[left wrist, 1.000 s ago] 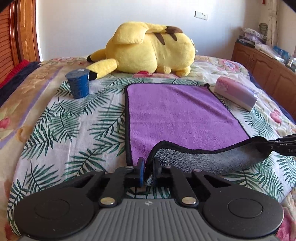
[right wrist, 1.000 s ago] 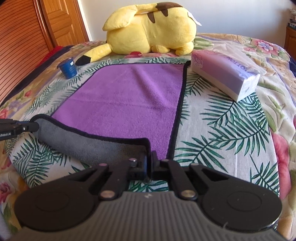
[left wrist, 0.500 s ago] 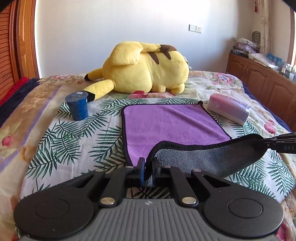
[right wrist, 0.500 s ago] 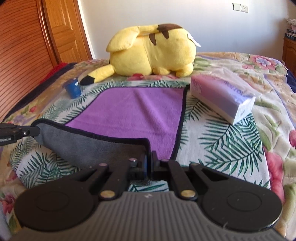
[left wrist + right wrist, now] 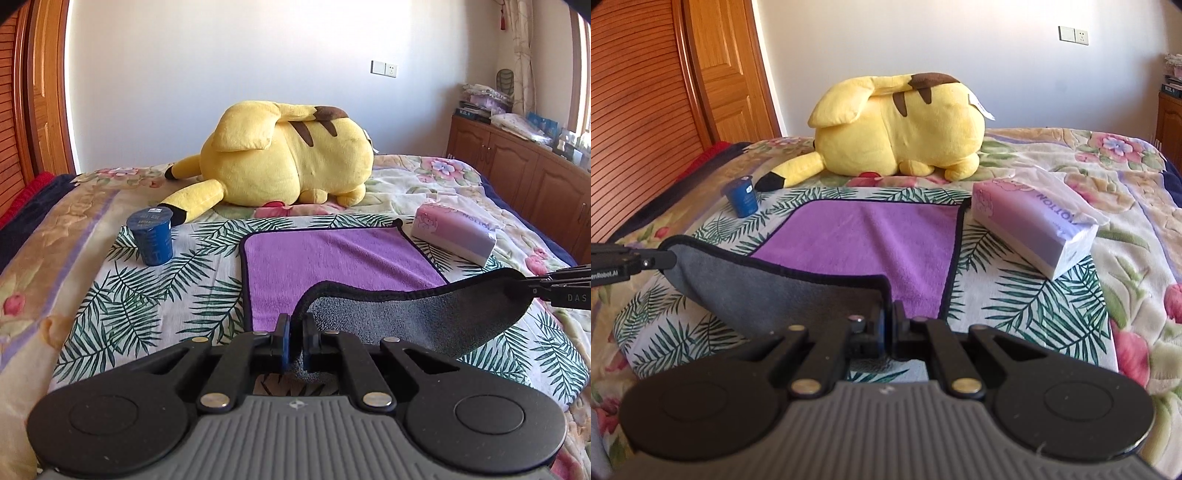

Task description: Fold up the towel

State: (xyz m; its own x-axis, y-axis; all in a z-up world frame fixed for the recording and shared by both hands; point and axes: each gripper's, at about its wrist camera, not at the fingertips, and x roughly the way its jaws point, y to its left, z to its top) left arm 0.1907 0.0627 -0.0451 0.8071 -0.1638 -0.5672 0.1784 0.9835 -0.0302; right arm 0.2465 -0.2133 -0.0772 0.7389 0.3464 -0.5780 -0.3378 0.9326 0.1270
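Note:
A purple towel point(image 5: 332, 262) with black trim and a grey underside lies on the bed; it also shows in the right wrist view point(image 5: 864, 243). Its near edge is lifted and curls over, grey side point(image 5: 413, 314) showing. My left gripper point(image 5: 295, 332) is shut on the near left corner. My right gripper point(image 5: 888, 321) is shut on the near right corner. The right gripper also shows at the right edge of the left wrist view point(image 5: 554, 288), and the left gripper at the left edge of the right wrist view point(image 5: 639, 260).
A yellow plush toy point(image 5: 288, 155) lies behind the towel. A blue cup point(image 5: 150, 236) stands to the towel's left. A pink tissue pack point(image 5: 454, 232) lies to its right. A wooden cabinet point(image 5: 524, 173) lines the right wall and a wooden door point(image 5: 727, 70) the left.
Both grippers have risen and tilted up with the towel's near edge, lifting it higher off the bed. The grey underside shows more and more of the room comes into view.

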